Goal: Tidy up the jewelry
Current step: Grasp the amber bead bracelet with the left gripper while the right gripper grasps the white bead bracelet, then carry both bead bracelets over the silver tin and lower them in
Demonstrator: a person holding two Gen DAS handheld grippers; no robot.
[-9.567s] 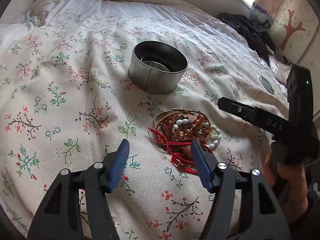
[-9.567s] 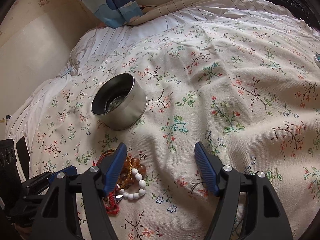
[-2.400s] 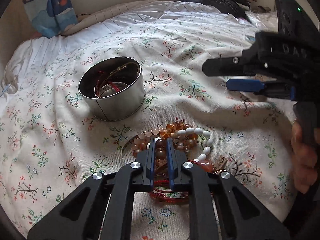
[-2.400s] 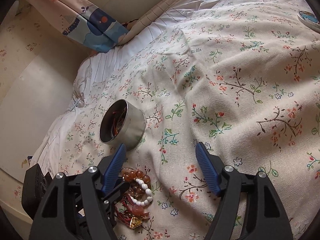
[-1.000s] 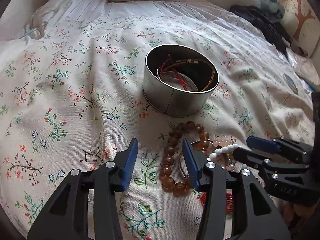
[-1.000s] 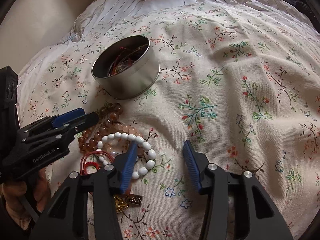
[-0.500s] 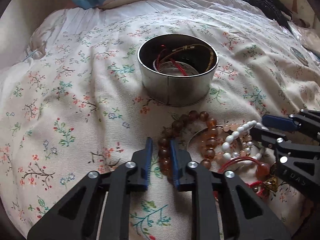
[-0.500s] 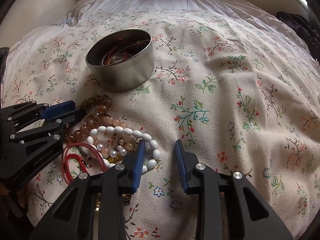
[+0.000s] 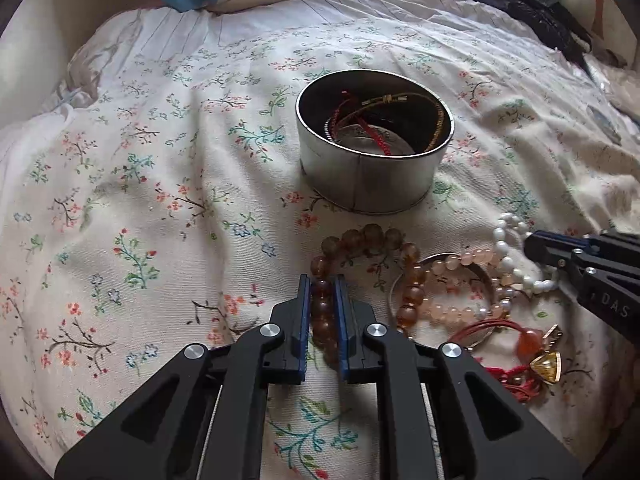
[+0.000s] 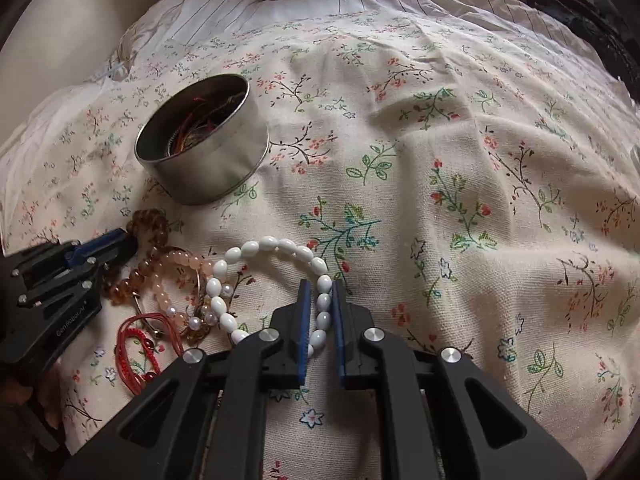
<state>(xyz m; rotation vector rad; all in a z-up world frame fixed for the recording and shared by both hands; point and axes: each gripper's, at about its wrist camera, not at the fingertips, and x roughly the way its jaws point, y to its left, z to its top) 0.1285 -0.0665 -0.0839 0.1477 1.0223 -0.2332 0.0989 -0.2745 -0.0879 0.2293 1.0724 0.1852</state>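
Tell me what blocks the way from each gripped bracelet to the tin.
Nothing visible does. The left gripper is shut on the brown bracelet, the right gripper on the white bracelet. The tin is open-topped, with only bare bedspread before it. The pink bracelet lies aside.

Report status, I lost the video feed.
Left gripper shut on amber bead bracelet. Right gripper shut on white bead bracelet. Tin open, path clear.
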